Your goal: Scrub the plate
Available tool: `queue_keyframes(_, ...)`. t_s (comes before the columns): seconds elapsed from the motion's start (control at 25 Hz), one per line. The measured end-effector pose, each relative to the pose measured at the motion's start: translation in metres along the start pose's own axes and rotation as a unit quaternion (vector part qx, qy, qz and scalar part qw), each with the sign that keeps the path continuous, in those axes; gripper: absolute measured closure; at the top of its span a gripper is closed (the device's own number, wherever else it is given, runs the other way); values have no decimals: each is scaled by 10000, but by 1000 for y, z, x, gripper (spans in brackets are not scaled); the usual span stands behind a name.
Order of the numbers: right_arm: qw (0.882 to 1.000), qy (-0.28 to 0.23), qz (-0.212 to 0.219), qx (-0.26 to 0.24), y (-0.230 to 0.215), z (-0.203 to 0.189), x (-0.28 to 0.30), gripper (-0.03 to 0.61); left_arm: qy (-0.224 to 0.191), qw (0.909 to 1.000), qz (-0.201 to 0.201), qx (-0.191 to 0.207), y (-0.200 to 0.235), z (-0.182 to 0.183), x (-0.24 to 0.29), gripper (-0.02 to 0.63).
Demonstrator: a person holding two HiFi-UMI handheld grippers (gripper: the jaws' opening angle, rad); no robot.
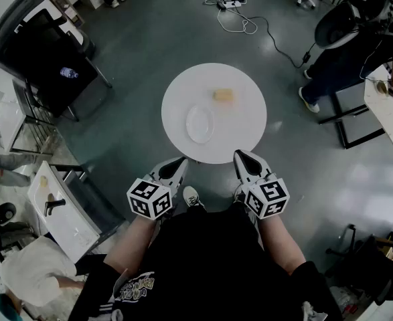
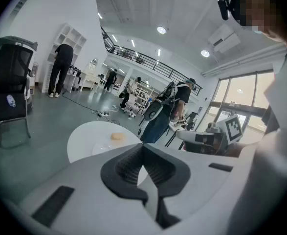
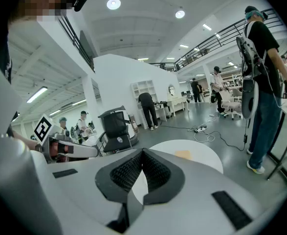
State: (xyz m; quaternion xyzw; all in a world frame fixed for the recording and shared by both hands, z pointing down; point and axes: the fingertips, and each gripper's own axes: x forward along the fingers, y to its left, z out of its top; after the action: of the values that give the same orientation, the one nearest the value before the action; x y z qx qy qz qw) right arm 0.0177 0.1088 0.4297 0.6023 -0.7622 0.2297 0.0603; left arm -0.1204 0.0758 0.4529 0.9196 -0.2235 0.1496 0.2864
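Head view gives layout: plate [image 1: 200,124] flat, face up, mid table [image 1: 246,136], sponge [image 1: 223,95] just far-right. Plate looks slightly oval, long axis near-far. Gripper views give jaws: L hand-held gripper [image 2: 143,147] & R hand-held gripper [image 3: 142,152] fully closed, empty, at table's near edge.

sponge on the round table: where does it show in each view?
Head view: sponge upper centre, just beyond the plate.
Left gripper view: sponge left of centre, above the jaws.
Right gripper view: sponge right of centre, above the jaws.
Shared landmark: the round white table under it.
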Motion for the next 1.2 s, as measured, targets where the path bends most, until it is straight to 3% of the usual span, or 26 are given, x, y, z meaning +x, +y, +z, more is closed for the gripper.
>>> queue_keyframes(0.64,9998,-49,116,-150,6,6,5,557,-15,9999,-45,-105,4,-1,2,607)
queue_keyframes(1.2,9999,-11,-40,-140,12,5,7,557,121,9996,-151,-184,18,-13,-2,607)
